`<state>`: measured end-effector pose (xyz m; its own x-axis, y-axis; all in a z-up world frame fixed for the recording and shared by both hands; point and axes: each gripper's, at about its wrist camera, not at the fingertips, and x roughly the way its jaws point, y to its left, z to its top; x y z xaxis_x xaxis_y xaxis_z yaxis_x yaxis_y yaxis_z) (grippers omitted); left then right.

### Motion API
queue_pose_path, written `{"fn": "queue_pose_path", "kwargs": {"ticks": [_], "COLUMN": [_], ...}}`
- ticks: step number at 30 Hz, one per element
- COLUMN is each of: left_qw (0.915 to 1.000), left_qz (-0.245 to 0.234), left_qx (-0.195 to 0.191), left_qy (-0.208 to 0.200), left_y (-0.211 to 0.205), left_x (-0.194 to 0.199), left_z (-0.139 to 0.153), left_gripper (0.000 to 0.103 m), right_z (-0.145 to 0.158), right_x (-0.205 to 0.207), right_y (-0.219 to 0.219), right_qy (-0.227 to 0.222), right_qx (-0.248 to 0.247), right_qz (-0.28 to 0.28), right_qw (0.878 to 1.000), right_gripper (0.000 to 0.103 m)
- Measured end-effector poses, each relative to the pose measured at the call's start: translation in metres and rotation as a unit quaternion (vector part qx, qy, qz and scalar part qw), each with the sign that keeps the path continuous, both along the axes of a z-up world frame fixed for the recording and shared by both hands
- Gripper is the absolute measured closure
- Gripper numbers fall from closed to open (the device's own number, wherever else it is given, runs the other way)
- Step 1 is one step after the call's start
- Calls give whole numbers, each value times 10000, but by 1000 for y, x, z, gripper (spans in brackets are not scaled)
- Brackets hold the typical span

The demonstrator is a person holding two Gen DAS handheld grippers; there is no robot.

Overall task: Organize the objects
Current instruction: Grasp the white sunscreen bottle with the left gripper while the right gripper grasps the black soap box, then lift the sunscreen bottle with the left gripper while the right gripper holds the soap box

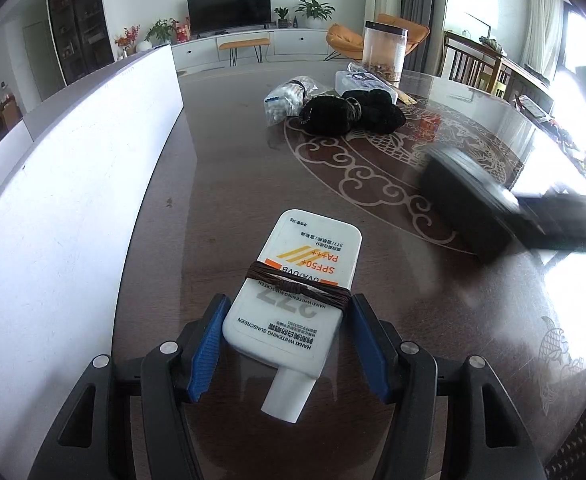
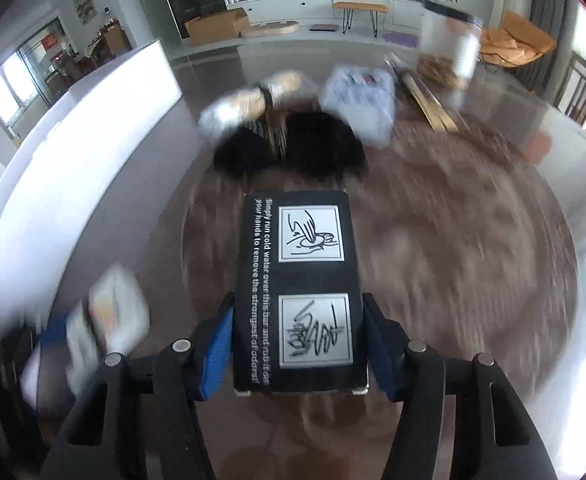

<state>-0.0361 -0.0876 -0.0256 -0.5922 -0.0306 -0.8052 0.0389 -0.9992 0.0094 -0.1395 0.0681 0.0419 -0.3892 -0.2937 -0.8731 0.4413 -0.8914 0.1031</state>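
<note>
While the white sunscreen tube [image 1: 293,296] lies on the dark table [image 1: 221,184], it is clamped between the blue pads of the left gripper [image 1: 289,344] — its cap points toward the camera, and a brown cord [image 1: 299,286] is wound around its middle. The black box [image 2: 297,292] is gripped at both sides by the right gripper [image 2: 299,350]. Farther back, a black bundle [image 1: 349,114], a clear jar [image 1: 385,50] and a plastic bag [image 1: 287,98] are seen together; the right view is blurred.
</note>
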Motion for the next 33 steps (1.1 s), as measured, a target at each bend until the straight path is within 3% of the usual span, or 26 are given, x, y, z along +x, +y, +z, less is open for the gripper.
{"fn": "queue_pose_path", "kwargs": {"ticks": [5,9,11,12,13,14,17,33], "left_qw": [9988,9977,9975,9979,9983,9986,9987,9988], "left_qz": [-479,-680,-699,-638,-551,-403,-372,-365], "left_qx": [33,20,-2,-6,-9,46,82,71], "left_qy": [-6,-11,-46,-102,-178,-343,-331,-315], "left_y": [35,75,90,92,91,86,79,79], "left_x": [-2,-14,-24,-28,-33,-39,-41,-43], "left_z": [2,2,2,1,-1,-4,-2,-1], "left_gripper": [43,43,35,20,1,0,0,0], "right_z": [-2,0,1,1,-2,-3,-8,-12], "right_x": [89,107,102,93,84,79,66,64], "right_y": [65,110,128,132,136,136,133,132], "right_qy": [557,818,819,746,612,587,585,627], "right_qx": [94,113,83,36,52,110,398,410], "right_qz": [-467,-1347,-1642,-1680,-1679,-1661,-1587,-1587], "right_qw": [9973,9874,9830,9830,9839,9843,9848,9845], "right_gripper": [44,44,43,41,33,20,0,0]}}
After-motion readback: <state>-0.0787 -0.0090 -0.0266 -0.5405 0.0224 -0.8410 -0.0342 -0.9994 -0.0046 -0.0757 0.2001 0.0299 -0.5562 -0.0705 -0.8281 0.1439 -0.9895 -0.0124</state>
